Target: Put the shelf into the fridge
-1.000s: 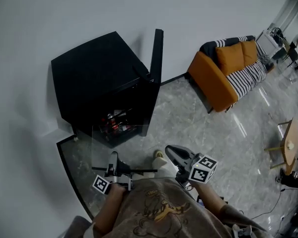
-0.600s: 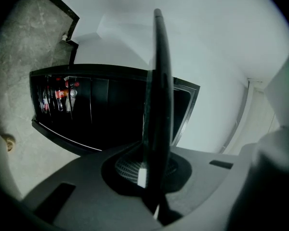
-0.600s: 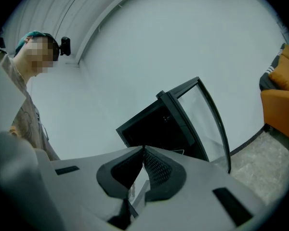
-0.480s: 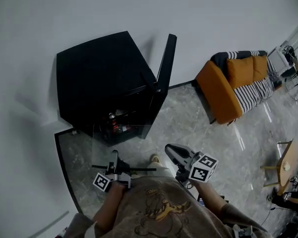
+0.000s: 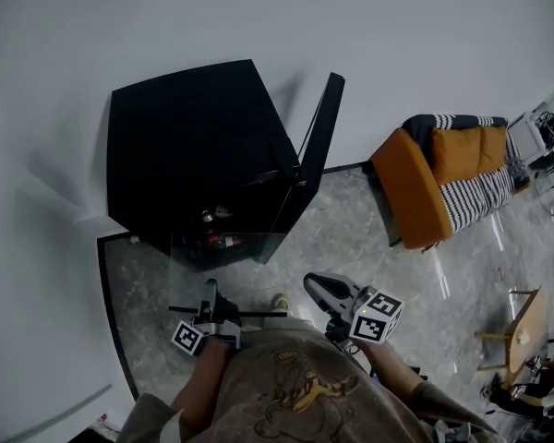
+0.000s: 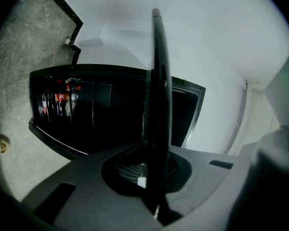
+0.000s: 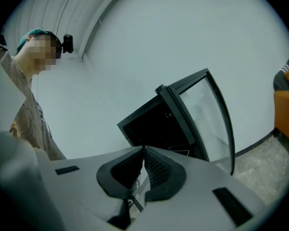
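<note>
**Head view:** Over the last second the fridge [image 5: 194,146] and its open door [image 5: 316,155] shifted right in frame, and the sofa [image 5: 443,183] slid toward the edge. This suggests you had turned to square up to the opening. The shelf [image 5: 229,280], a clear pane, stayed level before you. Its far edge lay near the fridge's open front, not yet inside. Grey marbled floor [image 5: 351,229] and a plain pale wall [image 5: 397,44] surrounded the fridge.

**Left gripper view:** The left tongs [image 6: 149,174] were clamped on the shelf's near edge. The pane ran edge-on toward the dark interior, where bottles [image 6: 62,97] stood.

**Right gripper view:** The right tongs [image 7: 143,150] were closed pad to pad, with nothing identifiable between them, and pointed toward the door.
</note>
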Demonstrator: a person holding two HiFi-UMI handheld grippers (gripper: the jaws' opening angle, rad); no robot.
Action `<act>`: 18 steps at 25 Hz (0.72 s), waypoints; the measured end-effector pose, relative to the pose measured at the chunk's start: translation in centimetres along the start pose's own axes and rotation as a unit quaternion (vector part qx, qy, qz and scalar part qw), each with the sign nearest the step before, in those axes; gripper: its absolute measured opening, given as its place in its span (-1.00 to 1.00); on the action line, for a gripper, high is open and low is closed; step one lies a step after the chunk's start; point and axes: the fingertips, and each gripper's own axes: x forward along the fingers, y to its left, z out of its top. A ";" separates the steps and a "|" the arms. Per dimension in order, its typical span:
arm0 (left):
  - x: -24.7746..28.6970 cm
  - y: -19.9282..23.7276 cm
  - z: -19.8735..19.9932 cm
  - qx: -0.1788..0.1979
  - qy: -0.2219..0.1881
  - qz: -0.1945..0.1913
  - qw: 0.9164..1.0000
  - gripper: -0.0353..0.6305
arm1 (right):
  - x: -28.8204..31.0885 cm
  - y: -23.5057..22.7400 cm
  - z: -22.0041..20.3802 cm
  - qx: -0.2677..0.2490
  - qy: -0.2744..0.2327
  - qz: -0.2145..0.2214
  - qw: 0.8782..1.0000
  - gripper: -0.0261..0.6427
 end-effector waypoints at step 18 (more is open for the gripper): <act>0.7 4.6 0.7 0.007 -0.071 0.003 0.997 -0.85 | 0.3 -2.2 0.2 -0.013 0.049 0.030 0.998 -0.85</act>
